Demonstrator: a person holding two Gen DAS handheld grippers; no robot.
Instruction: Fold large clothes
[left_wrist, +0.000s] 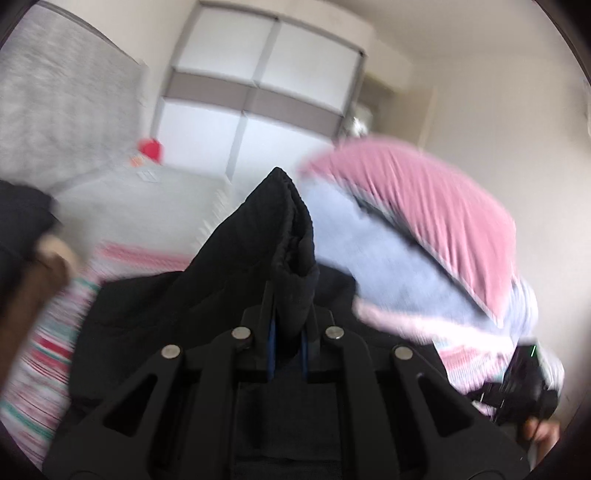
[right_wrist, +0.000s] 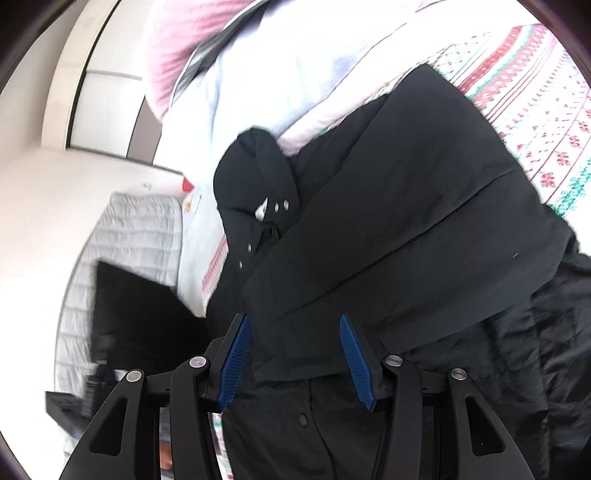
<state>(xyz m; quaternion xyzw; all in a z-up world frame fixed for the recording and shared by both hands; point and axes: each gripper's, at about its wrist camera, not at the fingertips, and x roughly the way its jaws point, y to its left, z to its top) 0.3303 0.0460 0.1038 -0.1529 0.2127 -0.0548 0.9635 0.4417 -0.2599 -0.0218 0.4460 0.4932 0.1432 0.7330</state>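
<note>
1. Nearest the left wrist lens: left gripper (left_wrist: 287, 325), black linkage arms and blue pads, clenched on a raised fold of a black padded jacket (left_wrist: 284, 229), the quilted ridge standing up between the fingers.
2. Spread below and to the left of that pinch: more of the jacket, lying over a white bedcover with red and green patterned stripes (left_wrist: 44, 343).
3. Right of the fold: a heap of pale blue, pink and white bedding (left_wrist: 413, 221), blurred.
4. Far behind: a white wardrobe with grey bands (left_wrist: 258, 85), a small red object (left_wrist: 151, 149) on the far end of the bed, details too blurred to tell.
5. Bottom right of the left view: a dark device (left_wrist: 517, 387) beside the bedding, part of a hand (left_wrist: 539, 430) below it.
6. Nearest the right wrist lens: right gripper (right_wrist: 295, 354), blue ribbed pads apart, released, poised over the jacket with a folded black flap lying between and beneath the fingers, contact not clear.
7. Beyond it: jacket collar area with small metal snaps (right_wrist: 280, 205), bunched near the pale bedding; patterned bedcover showing at upper right.
</note>
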